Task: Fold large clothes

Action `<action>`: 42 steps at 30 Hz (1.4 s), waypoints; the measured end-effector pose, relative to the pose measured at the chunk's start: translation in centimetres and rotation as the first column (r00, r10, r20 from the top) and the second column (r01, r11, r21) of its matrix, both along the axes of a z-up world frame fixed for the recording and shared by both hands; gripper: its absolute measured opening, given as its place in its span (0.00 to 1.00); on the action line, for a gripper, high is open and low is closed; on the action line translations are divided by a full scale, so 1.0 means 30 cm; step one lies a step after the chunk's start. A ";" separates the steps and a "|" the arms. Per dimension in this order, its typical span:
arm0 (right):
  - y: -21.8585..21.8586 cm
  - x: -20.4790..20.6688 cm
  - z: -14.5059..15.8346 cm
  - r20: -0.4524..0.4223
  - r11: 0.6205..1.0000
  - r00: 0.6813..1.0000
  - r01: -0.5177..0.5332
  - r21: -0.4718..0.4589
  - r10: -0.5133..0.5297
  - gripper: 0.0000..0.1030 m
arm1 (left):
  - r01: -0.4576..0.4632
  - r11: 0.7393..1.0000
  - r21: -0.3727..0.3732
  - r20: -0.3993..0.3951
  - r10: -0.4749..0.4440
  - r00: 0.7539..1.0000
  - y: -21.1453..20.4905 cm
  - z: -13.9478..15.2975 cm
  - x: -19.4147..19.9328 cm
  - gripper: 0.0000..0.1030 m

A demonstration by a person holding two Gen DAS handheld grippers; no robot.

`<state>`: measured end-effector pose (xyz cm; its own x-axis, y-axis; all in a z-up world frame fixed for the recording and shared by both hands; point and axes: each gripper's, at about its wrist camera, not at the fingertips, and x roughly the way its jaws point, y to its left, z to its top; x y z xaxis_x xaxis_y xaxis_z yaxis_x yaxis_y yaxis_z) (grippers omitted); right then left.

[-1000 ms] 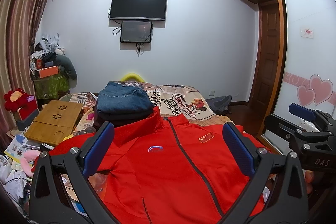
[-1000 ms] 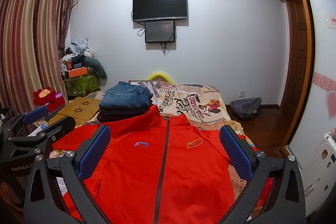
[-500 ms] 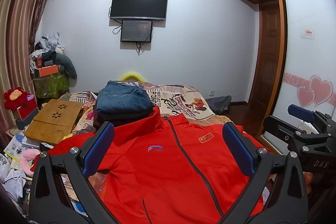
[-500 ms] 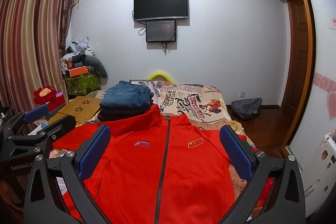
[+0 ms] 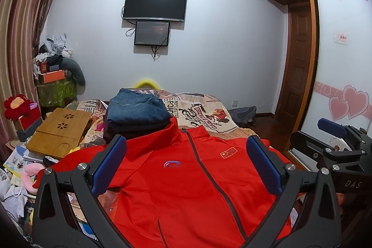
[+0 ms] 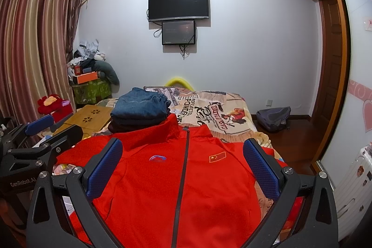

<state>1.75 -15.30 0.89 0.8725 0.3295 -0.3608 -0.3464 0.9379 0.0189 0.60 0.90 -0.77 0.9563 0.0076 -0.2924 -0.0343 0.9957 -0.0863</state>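
Observation:
A red zip-up jacket [image 5: 186, 183] lies spread flat, front up, on the bed; it also shows in the right wrist view [image 6: 181, 183]. Its collar points toward a stack of folded jeans and dark clothes [image 5: 137, 110], also seen in the right wrist view [image 6: 141, 106]. My left gripper [image 5: 186, 166] is open and empty, held above the jacket's chest. My right gripper [image 6: 182, 165] is open and empty, also above the jacket. Each gripper shows at the edge of the other's view: the right one at the right [image 5: 334, 148], the left one at the left [image 6: 34, 143].
The bed [image 6: 216, 108] carries a printed cover beyond the jacket. A wooden lap tray [image 5: 60, 129] and cluttered papers lie left of the bed. A grey backpack [image 6: 274, 119] sits on the floor at right, near the door. A TV [image 5: 154, 4] hangs on the far wall.

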 end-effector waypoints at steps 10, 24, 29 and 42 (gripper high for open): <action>0.003 0.004 0.001 -0.003 1.000 1.000 0.001 -0.003 -0.001 1.00 | 0.000 1.000 -0.007 -0.003 0.000 1.000 0.011 -0.002 0.016 1.00; 0.012 0.022 -0.001 -0.019 1.000 1.000 0.000 -0.004 0.000 1.00 | -0.004 1.000 -0.013 -0.012 0.004 1.000 0.023 -0.011 0.040 1.00; 0.030 0.058 -0.009 -0.035 1.000 0.999 -0.002 -0.013 0.002 1.00 | -0.022 0.999 -0.039 -0.030 0.021 0.999 0.056 -0.022 0.077 1.00; 0.085 0.230 -0.035 -0.034 0.998 0.999 0.007 -0.064 -0.009 1.00 | -0.277 0.959 -0.064 -0.064 0.273 0.960 0.416 -0.002 0.233 1.00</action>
